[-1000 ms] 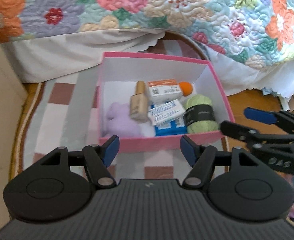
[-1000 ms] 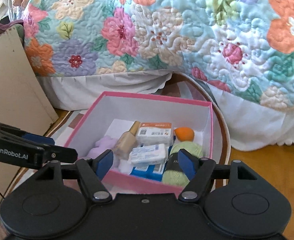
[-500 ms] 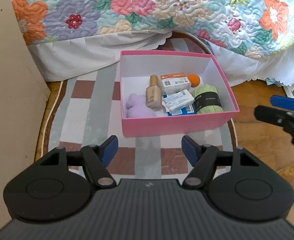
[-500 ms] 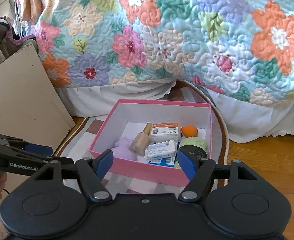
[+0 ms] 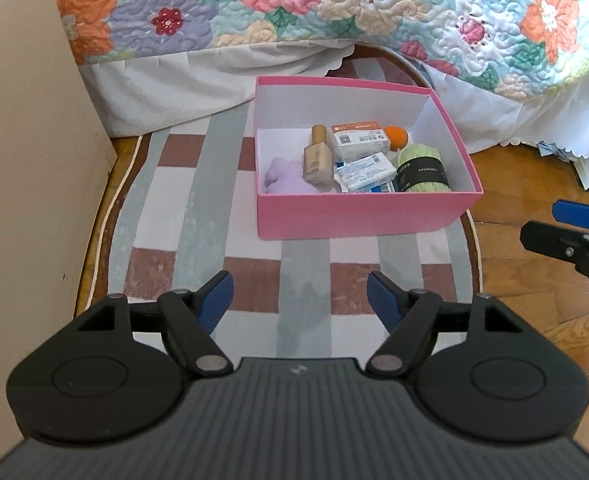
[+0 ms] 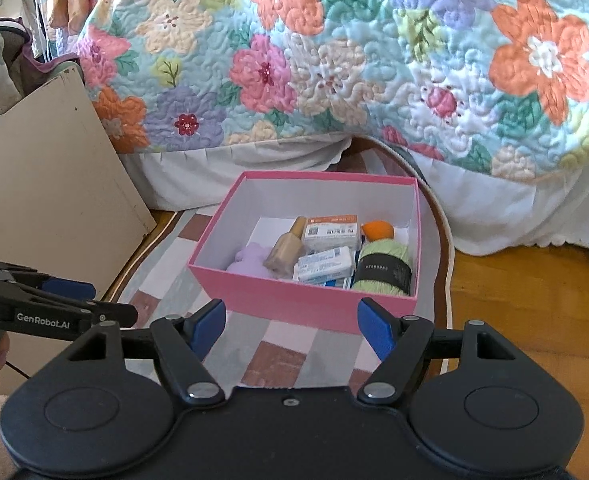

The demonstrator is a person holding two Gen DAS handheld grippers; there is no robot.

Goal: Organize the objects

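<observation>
You see a wooden floor (image 5: 534,168) carrying a checked oval rug (image 5: 198,208). On that rug sits the pink box (image 5: 358,212), close to the white bed skirt (image 5: 198,80) reaching the floor.

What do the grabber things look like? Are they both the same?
Yes, they match. The left gripper and the right gripper each have a black ribbed plastic body with two round discs, silver rivets, and black arms ending in blue pads. Seen from the right wrist camera, the left one's side has "GenRobot.AI" printed in white, with a thin dark cable beneath it.
</observation>
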